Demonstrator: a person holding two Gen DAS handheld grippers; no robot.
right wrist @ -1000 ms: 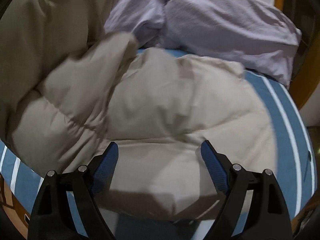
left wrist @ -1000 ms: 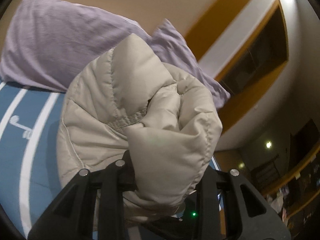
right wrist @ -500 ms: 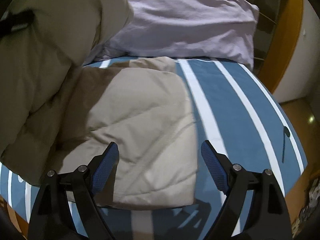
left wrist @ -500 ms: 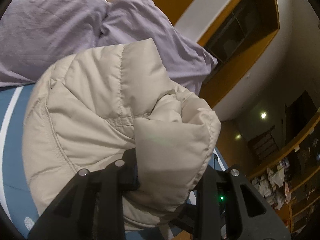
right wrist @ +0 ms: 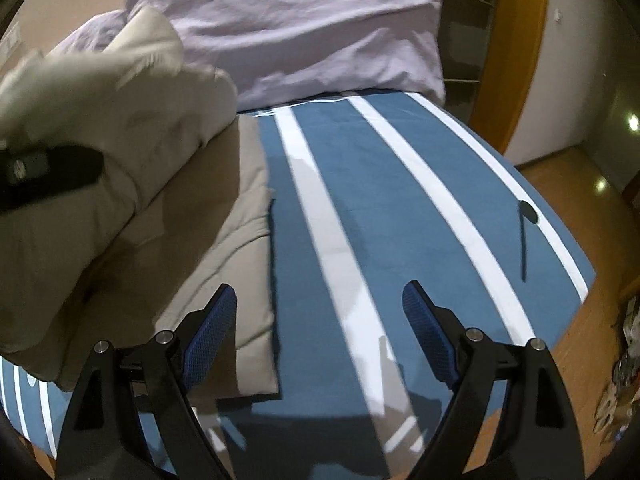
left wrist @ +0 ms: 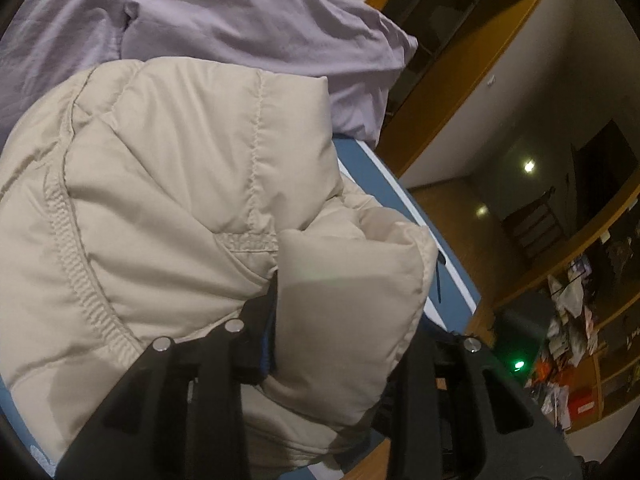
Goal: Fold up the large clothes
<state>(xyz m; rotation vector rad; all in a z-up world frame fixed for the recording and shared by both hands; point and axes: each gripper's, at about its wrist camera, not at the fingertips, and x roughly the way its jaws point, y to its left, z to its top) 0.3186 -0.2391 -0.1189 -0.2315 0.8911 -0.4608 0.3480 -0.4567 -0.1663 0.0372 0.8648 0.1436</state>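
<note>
Landmark: the bed (right wrist: 400,200), blue cover with white stripes; every place below is given from it.
Jacket: a beige puffy jacket (left wrist: 168,208), part lying flat on the left half of the bed (right wrist: 240,280), part lifted above that side in a thick bunch.
My left fingers (left wrist: 336,344): closed narrow on a bundled fold of the jacket, which bulges out over and between them; only a strip of one blue pad shows beside the cloth. In my right-hand view the dark bar of this gripper (right wrist: 48,176) crosses the raised bunch at the bed's left edge.
Pillows: lilac pillows (right wrist: 300,24) at the head of the bed, the raised jacket in front of them.
My right fingers (right wrist: 320,340): spread wide and holding nothing, blue pads apart, above the foot of the bed, the left pad over the jacket's flat edge, the right over bare cover.
Floor: wooden floor (right wrist: 560,184) off the bed's right side.
</note>
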